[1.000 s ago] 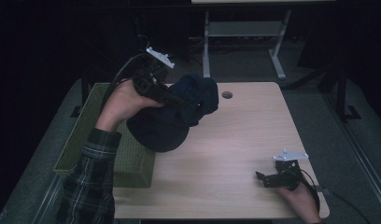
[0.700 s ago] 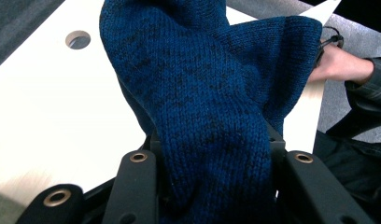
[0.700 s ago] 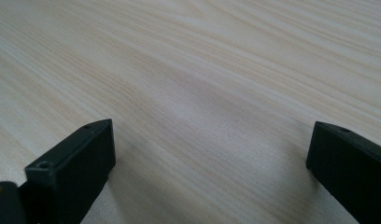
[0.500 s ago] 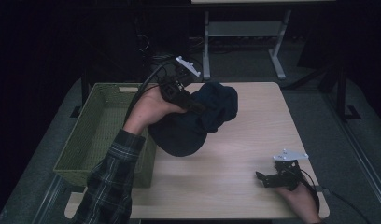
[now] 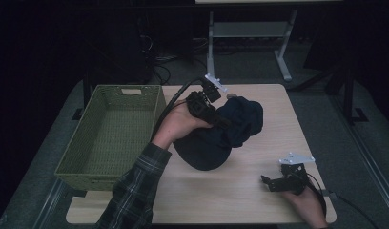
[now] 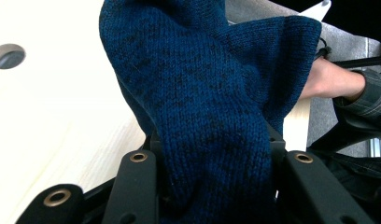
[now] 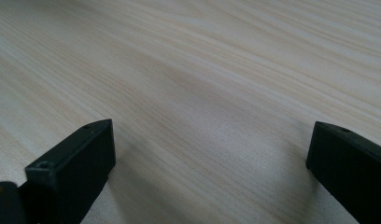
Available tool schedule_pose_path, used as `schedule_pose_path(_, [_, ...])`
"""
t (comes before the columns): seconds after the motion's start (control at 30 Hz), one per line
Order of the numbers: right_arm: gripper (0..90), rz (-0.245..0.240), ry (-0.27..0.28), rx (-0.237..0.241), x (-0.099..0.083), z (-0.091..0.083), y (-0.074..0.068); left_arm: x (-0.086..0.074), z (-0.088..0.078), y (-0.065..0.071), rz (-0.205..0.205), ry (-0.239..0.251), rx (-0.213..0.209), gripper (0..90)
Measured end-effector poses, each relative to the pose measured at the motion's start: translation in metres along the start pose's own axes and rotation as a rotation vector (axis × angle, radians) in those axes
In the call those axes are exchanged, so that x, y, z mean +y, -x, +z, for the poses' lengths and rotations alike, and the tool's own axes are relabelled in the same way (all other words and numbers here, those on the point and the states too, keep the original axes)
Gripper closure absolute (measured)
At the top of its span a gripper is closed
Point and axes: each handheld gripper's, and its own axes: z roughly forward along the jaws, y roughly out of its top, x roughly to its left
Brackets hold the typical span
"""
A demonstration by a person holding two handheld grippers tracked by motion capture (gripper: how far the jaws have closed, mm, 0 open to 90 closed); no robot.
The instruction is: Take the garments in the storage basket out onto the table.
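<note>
- The left gripper (image 5: 221, 121) is clamping a thick fold of the dark blue knitted garment (image 5: 221, 136); in the left gripper view the knit (image 6: 212, 116) is bunching between the 2 black jaws.
- The garment is sitting in a rumpled heap on the middle of the wooden table (image 5: 221, 200), to the right of the basket (image 5: 109, 138) and apart from it.
- The step in hand looks like setting the garment down on the table, likely for spreading or folding.
- The right gripper (image 5: 273, 183) is resting near the table's front right edge, its jaws standing wide with nothing between them; bare wood (image 7: 202, 93) is showing between them.
- Next, the free gripper probably needs to come across and take a second edge.
- The knit is looking soft, thick and floppy, so it will sag and slip; the basket is a stiff green woven rectangle.
</note>
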Motion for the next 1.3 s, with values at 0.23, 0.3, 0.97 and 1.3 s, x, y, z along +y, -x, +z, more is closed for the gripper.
schedule_pose_path(0.23, [1.0,0.0,0.001,0.0,0.0,0.0,0.0,-0.005,0.026,0.005,0.012,-0.029,-0.02,61.1])
schedule_pose_path(0.3, [1.0,0.0,0.001,0.0,0.0,0.0,0.0,-0.007,0.031,0.006,0.018,-0.036,-0.024,61.1])
schedule_pose_path(0.97, [1.0,0.0,-0.001,0.0,0.0,0.0,0.0,-0.028,0.101,0.008,0.084,-0.097,-0.143,60.6])
schedule_pose_path(1.3, [1.0,0.0,-0.002,0.0,0.0,0.0,0.0,-0.044,0.121,-0.001,0.055,-0.101,-0.186,60.1])
